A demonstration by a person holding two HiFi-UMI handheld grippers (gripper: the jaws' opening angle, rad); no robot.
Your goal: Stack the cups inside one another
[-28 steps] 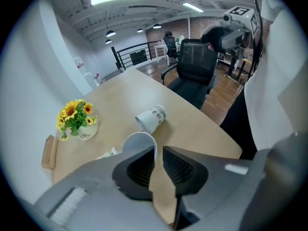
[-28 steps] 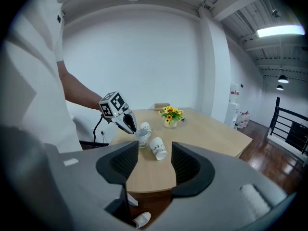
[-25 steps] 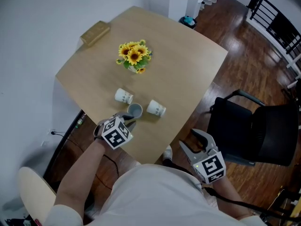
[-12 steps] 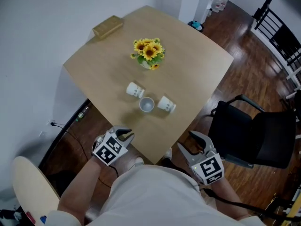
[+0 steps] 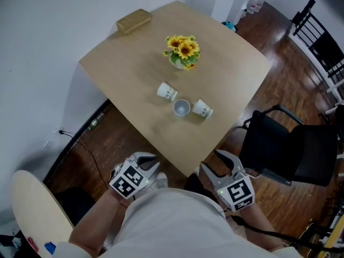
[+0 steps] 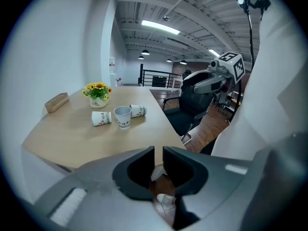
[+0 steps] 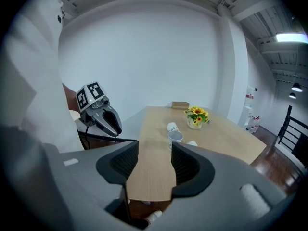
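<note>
Jaws of the left gripper (image 6: 159,165) stand only a narrow slit apart with nothing between them; those of the right gripper (image 7: 155,165) stand wide apart and are likewise empty.

Three white paper cups with small dark print sit in a loose row on the near part of a light wooden table (image 5: 134,63). The middle cup (image 5: 181,108) stands upright, mouth up, with a greyish inside. The left cup (image 5: 167,92) lies on its side just beside it, and the right cup (image 5: 202,109) lies on its side close on the other flank. None is inside another.

Beyond the cups, towards the table's middle, stands a bunch of yellow sunflowers in a small pale pot (image 5: 183,50). A tan rectangular block (image 5: 134,20) rests at the far edge by the white wall (image 5: 48,47).

Both grippers are held off the table, close to the person's white-clad body, well apart from the cups, below the table's near corner in the head view. A black office chair (image 5: 290,149) stands beside the table on the dark wooden floor (image 5: 279,42), at the right gripper's side.
</note>
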